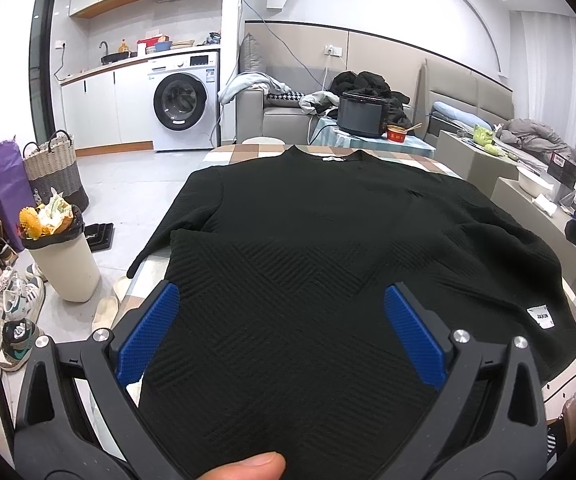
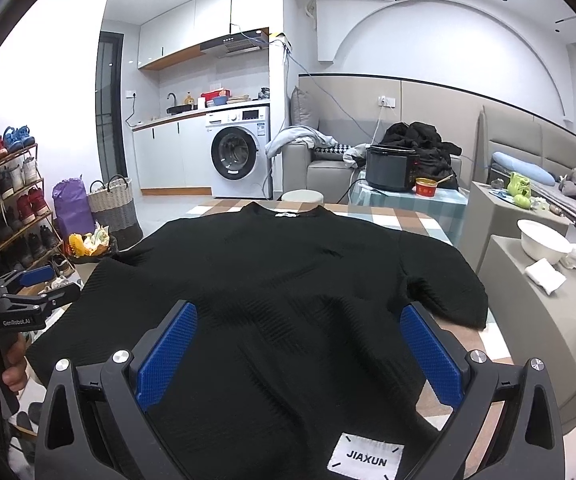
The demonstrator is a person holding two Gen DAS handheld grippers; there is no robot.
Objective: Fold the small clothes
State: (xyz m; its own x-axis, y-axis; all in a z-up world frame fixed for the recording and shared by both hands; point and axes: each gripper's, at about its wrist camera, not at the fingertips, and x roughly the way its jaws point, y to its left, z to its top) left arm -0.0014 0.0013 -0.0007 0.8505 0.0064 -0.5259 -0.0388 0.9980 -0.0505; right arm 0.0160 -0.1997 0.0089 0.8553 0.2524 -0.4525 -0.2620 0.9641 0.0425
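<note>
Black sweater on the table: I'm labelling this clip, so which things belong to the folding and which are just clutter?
Folding job:
black sweater
checked tablecloth
left claw
right claw

Lying about:
washing machine
full trash bin
shoe rack
white bowl

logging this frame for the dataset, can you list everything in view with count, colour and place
sweater: 1, black, spread flat on the table, collar far side
label: 1, white, on the near hem
table: 1, checked cloth, under the sweater
washing machine: 1, white, under the kitchen counter
bin: 1, cream, overfull, on the floor left
basket: 1, woven grey, left
cooker: 1, dark, beyond the table
bowl: 1, white, right
left hand-held gripper: 1, blue pads, open over the hem
right hand-held gripper: 1, blue pads, open
thumb: 1, bottom edge
</note>
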